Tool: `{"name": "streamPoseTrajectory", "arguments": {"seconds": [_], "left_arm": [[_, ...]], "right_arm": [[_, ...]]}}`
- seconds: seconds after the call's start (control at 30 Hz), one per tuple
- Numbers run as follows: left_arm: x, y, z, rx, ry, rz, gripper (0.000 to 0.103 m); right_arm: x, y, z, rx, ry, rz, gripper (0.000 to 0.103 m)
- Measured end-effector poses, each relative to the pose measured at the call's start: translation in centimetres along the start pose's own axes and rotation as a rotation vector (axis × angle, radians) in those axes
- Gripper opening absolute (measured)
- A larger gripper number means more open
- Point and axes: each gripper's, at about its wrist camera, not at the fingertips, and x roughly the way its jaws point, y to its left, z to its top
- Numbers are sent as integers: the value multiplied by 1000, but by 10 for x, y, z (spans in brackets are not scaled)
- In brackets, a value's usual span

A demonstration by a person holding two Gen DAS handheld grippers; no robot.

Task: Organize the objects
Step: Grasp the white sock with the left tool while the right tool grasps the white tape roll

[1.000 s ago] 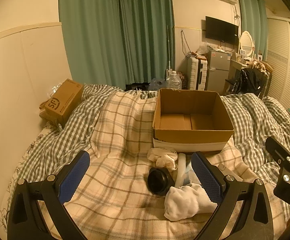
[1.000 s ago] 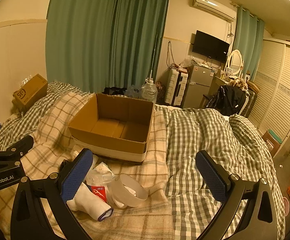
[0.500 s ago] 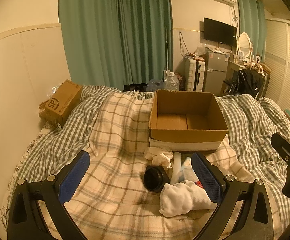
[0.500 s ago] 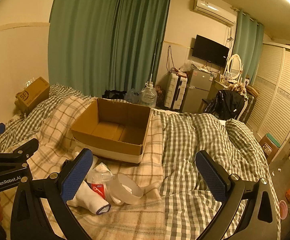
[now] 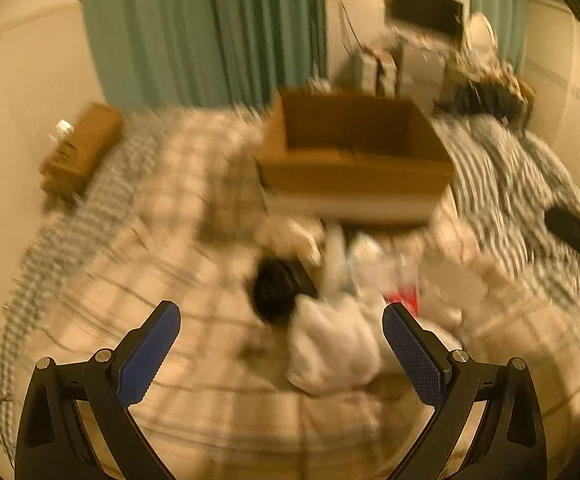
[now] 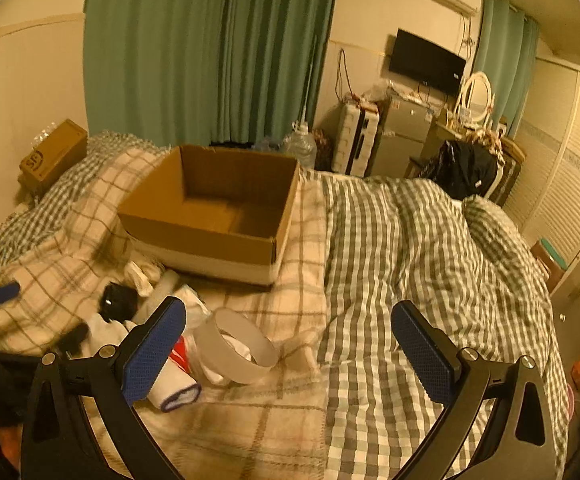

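Note:
An open, empty cardboard box (image 6: 213,204) (image 5: 354,160) stands on a plaid blanket on the bed. In front of it lies a pile: a white sock (image 5: 330,348) (image 6: 169,384), a black round object (image 5: 275,288) (image 6: 117,300), a crumpled white cloth (image 6: 139,274), a clear plastic item with a red label (image 5: 402,294) and a wide roll of clear tape (image 6: 235,346). My left gripper (image 5: 281,344) is open and empty, just above the sock; that view is blurred. My right gripper (image 6: 290,340) is open and empty over the blanket, right of the pile.
A closed brown carton (image 6: 51,156) sits at the bed's far left by the wall. A checked duvet (image 6: 430,260) covers the right side. Green curtains, a suitcase, a fridge and a wardrobe stand beyond the bed.
My left gripper has dipped down and forward toward the sock and black object, blurring its view. My right gripper has tilted down a little, closer to the tape roll.

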Motion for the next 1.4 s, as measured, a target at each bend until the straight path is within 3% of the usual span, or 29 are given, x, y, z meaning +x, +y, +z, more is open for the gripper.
{"name": "streamPoseTrajectory", "arguments": {"seconds": [0.13, 0.27, 0.3, 0.33, 0.37, 0.5, 0.67, 0.83, 0.97, 1.2, 1.4], "left_arm": [[34, -14, -10, 32, 117, -52, 103], [57, -21, -11, 59, 146, -98, 102], [60, -22, -12, 64, 153, -130, 95], [62, -23, -13, 66, 163, -171, 75], [62, -24, -13, 71, 171, -207, 72], [44, -24, -13, 83, 118, -203, 54], [13, 5, 1, 25, 30, -179, 51], [5, 32, 14, -15, -20, -124, 51], [7, 43, 16, -38, -15, -113, 51], [3, 44, 8, -27, -6, -105, 51], [-14, 48, 9, -23, -41, -89, 51]], "right_arm": [[14, -1, -5, 7, 38, 21, 103], [25, 2, -9, 0, 69, 32, 103], [28, 2, -10, 1, 79, 31, 103], [33, 2, -11, 1, 92, 28, 103], [35, 3, -12, 0, 100, 26, 103], [43, 8, -15, -24, 126, 26, 103], [57, 23, -20, -93, 164, 22, 102], [82, 45, -25, -183, 229, 31, 94], [101, 58, -30, -237, 283, 32, 81], [101, 50, -31, -205, 289, 68, 38], [81, 35, -21, -133, 217, 77, 34]]}}
